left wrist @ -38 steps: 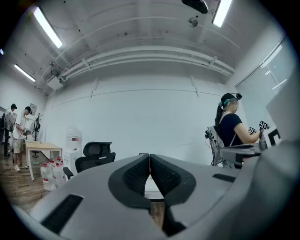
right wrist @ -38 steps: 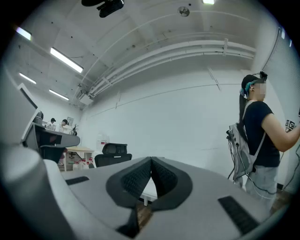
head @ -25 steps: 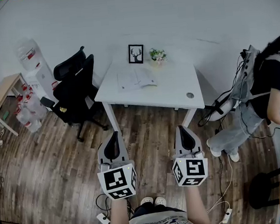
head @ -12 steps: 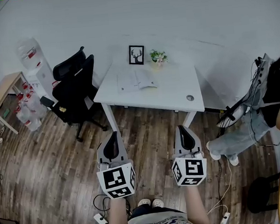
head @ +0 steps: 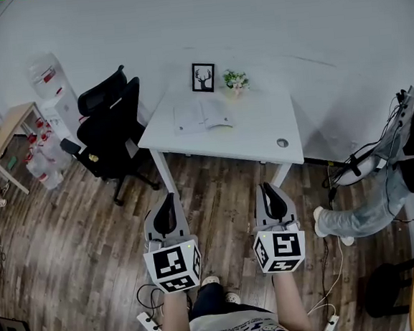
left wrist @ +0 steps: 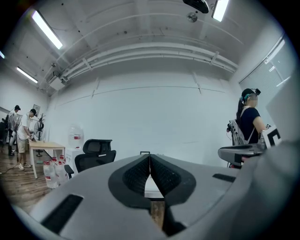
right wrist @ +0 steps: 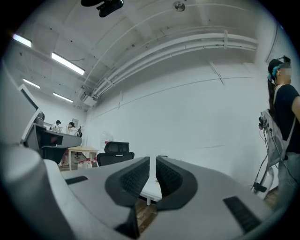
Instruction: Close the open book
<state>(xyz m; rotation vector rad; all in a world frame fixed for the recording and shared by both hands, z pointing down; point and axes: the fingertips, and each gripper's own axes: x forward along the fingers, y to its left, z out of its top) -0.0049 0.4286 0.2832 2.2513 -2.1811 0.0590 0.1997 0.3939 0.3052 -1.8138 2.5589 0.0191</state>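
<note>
Book (head: 201, 115) lies open, flat on white table (head: 262, 131), near frame (head: 203, 77) and plant (head: 235, 81); pages too small to make out. Left gripper (head: 168, 198) and right gripper (head: 265, 187) well short of table, jaws together, nothing between. Since earlier frame: bystander (head: 359, 216) has shifted to right edge; book unmoved.

There is one desk (head: 256, 132), one book (head: 201, 116), one picture (head: 203, 77), one plant (head: 235, 81), one chair (head: 110, 130), one dispenser (head: 51, 92), and two grippers: left gripper (head: 168, 198), right gripper (head: 265, 187).
</note>
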